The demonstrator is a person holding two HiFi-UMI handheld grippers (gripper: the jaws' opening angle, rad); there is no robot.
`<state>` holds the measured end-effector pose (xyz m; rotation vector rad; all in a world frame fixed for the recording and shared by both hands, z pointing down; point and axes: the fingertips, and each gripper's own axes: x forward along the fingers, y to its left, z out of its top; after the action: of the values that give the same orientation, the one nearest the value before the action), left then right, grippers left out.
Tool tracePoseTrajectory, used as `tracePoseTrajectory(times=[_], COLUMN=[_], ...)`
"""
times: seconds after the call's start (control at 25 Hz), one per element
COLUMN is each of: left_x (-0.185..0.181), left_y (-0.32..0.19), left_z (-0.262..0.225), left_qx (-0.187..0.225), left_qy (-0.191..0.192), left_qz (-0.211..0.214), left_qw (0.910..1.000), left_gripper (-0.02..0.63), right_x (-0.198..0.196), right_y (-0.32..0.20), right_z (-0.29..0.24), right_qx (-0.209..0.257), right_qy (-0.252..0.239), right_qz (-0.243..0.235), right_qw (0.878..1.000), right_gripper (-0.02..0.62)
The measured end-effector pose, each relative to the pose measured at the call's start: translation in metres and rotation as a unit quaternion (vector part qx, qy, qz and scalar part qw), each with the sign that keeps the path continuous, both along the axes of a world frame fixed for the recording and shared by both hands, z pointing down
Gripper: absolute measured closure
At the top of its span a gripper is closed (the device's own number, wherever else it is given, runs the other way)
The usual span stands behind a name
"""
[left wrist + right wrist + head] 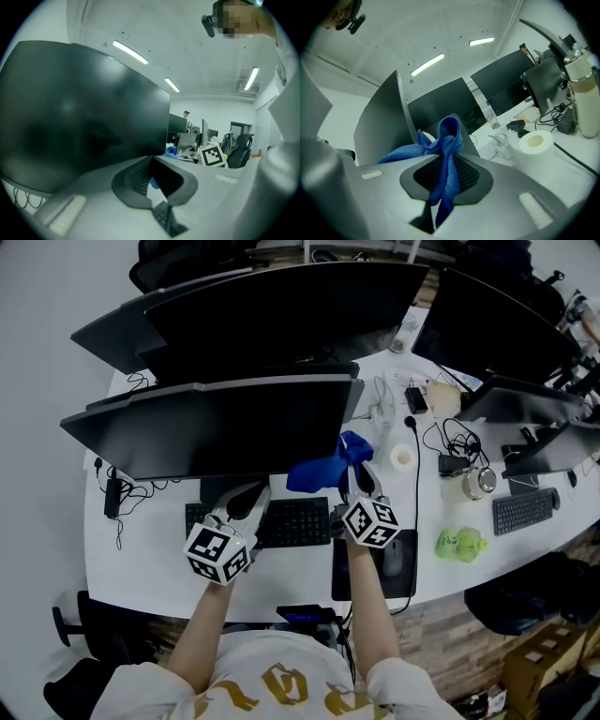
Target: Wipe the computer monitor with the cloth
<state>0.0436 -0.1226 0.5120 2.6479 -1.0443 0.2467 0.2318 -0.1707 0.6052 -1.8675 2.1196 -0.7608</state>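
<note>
The wide dark monitor [225,427] stands across the desk in front of me, its screen off. My right gripper [360,480] is at the monitor's right end, shut on a blue cloth [327,466] that bunches up and spreads left toward the screen's lower right corner. In the right gripper view the cloth [449,136] runs between the pads of the right gripper [447,161] and hangs below them. My left gripper [246,503] is low in front of the screen, above the keyboard. Seen in its own view, the left gripper [151,163] is shut and holds nothing, with the screen [79,117] close on its left.
A black keyboard [295,521] lies under the grippers, a mouse pad [403,577] to its right. A tape roll [402,457], cables, a green object [459,543] and a second keyboard [525,510] lie further right. More monitors [281,306] stand behind and at the right [497,329].
</note>
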Motion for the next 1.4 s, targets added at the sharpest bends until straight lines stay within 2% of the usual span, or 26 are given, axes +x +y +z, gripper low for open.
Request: tracePoseTrajectory(times=[0.68,1.08,1.4], left_x=[-0.028,-0.033,-0.032], left_y=[-0.002,-0.004,-0.005], left_z=[0.013,0.017,0.018], left_qx=[-0.001,-0.005,-0.008], left_qy=[-0.013,-0.018,-0.022], left_qz=[-0.037,-0.043,-0.045], left_qw=[0.9992,0.9989,0.9987], left_gripper=[0.494,0.494,0.494], right_x=[-0.001,-0.008,-0.012], right_y=[0.012,0.017,0.018], right_z=[0.052,0.072,0.083], right_qx=[-0.057,-0.082,-0.096], right_qy=[-0.042,-0.079,-0.091], right_qz=[0.023,0.027,0.017], right_qw=[0.997,0.993,0.991], right_gripper=[0.525,0.525,0.525])
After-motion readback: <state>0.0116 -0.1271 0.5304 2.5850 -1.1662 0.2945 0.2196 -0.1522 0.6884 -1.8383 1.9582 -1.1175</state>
